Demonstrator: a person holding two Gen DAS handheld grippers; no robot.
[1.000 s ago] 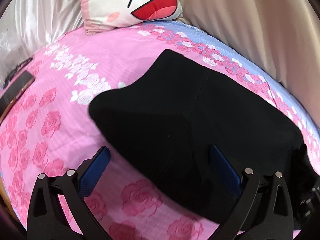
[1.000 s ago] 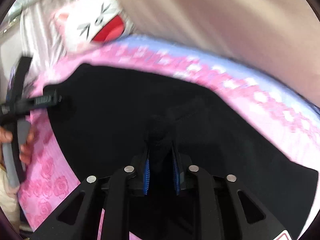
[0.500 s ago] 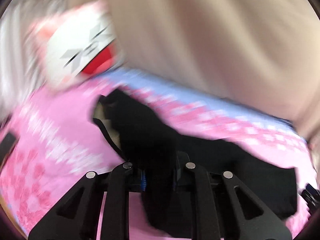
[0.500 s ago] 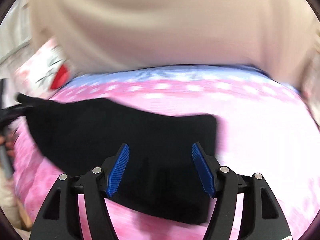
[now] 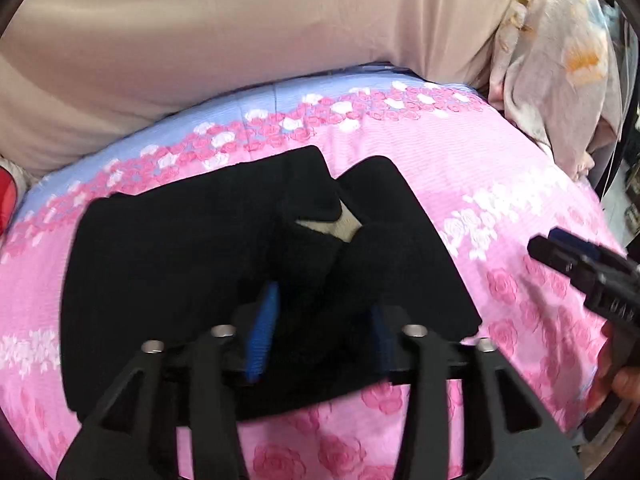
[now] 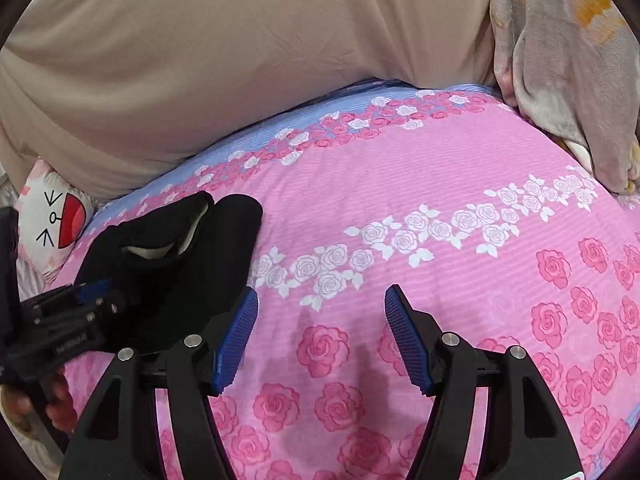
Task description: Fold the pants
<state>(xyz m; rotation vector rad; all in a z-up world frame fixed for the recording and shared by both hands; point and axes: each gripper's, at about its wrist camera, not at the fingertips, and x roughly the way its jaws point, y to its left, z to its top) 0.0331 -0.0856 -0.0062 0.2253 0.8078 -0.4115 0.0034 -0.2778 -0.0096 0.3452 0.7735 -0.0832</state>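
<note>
The black pants (image 5: 160, 260) lie folded over on the pink rose bedsheet (image 5: 520, 184), with a pale inner lining showing at the fold. My left gripper (image 5: 322, 312) sits low over the top layer. Its jaws are opening, and a bunched ridge of black fabric lies between the blue pads (image 5: 262, 332). In the right wrist view the pants (image 6: 192, 264) are at the left, with the left gripper (image 6: 96, 296) on them. My right gripper (image 6: 320, 300) stands open over bare sheet to the right of the pants with nothing between its fingers; it also shows at the left wrist view's right edge (image 5: 560, 248).
A beige curtain (image 6: 240, 60) hangs behind the bed. A cartoon-face pillow (image 6: 48, 220) lies at the far left, and a grey blanket (image 6: 568, 60) is heaped at the back right. A person's hand (image 6: 24, 404) holds the left gripper's handle.
The left gripper shut on one end of the pants, carried it across onto the rest, and its jaws have parted again. The right gripper let go of the fabric and moved off onto the sheet.
</note>
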